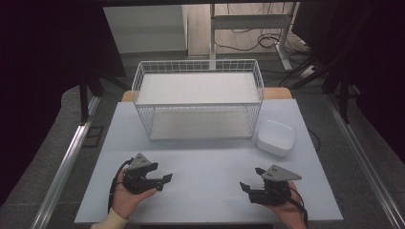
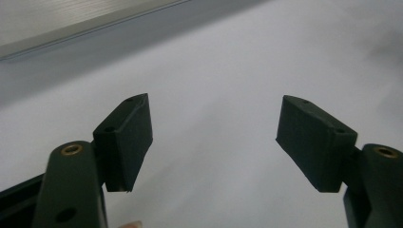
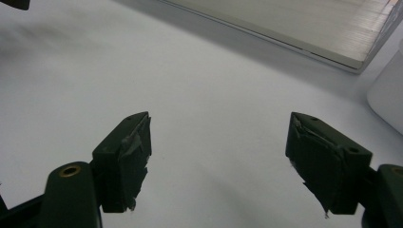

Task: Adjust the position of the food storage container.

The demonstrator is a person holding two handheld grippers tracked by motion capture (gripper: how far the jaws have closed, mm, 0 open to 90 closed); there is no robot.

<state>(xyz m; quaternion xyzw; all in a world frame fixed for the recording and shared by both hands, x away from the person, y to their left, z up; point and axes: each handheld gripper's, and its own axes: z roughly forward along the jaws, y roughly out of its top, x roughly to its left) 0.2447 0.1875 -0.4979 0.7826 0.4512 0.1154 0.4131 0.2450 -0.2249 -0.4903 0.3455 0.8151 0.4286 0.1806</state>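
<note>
A white wire basket rack (image 1: 198, 98) with two white shelves stands at the back middle of the pale table (image 1: 205, 164). A white rounded-square bowl (image 1: 276, 137) sits to its right on the table; its edge (image 3: 387, 95) appears in the right gripper view. My left gripper (image 1: 162, 181) rests low at the front left, held in a hand, open with nothing between its pads (image 2: 128, 142). My right gripper (image 1: 250, 181) lies at the front right, also open and empty, its worn pads (image 3: 126, 159) wide apart over bare table.
The rack's lower shelf edge (image 3: 285, 28) shows ahead of the right gripper. Metal rails (image 1: 71, 152) run along both sides of the table. A desk frame with cables (image 1: 267, 33) stands on the floor behind.
</note>
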